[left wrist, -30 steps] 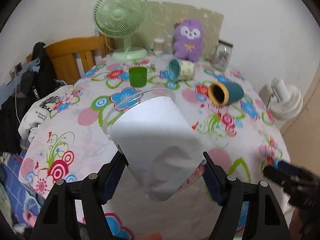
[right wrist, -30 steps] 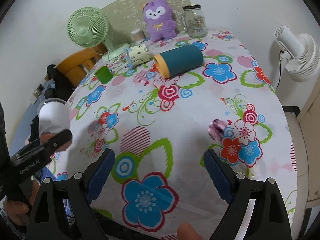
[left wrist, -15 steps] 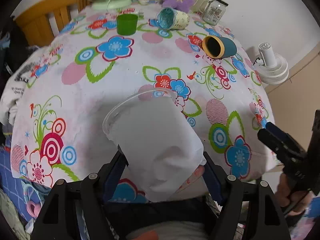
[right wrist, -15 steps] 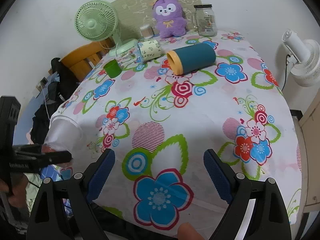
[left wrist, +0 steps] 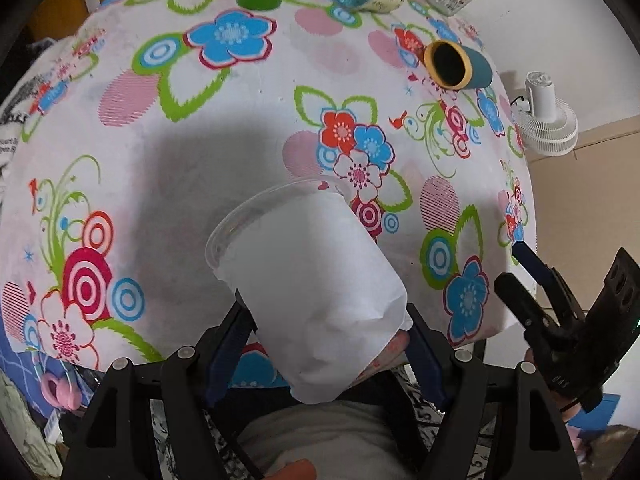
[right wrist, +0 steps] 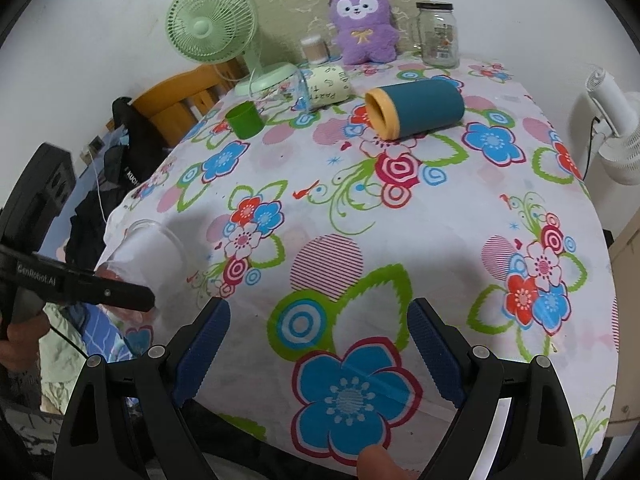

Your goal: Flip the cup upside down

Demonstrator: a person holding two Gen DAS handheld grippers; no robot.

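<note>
The left gripper (left wrist: 326,344) clamps a clear plastic cup (left wrist: 304,280) between its 2 fingers, rim tipped toward the floral tablecloth (left wrist: 240,128) near the table's front edge. The right gripper (right wrist: 318,346) hangs wide, holding nothing.

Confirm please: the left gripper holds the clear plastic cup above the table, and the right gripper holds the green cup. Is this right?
Not quite. The left gripper does hold the clear plastic cup above the table, but the right gripper is open and holds nothing, as the right wrist view shows. The green cup stands on the table far from it.
</note>
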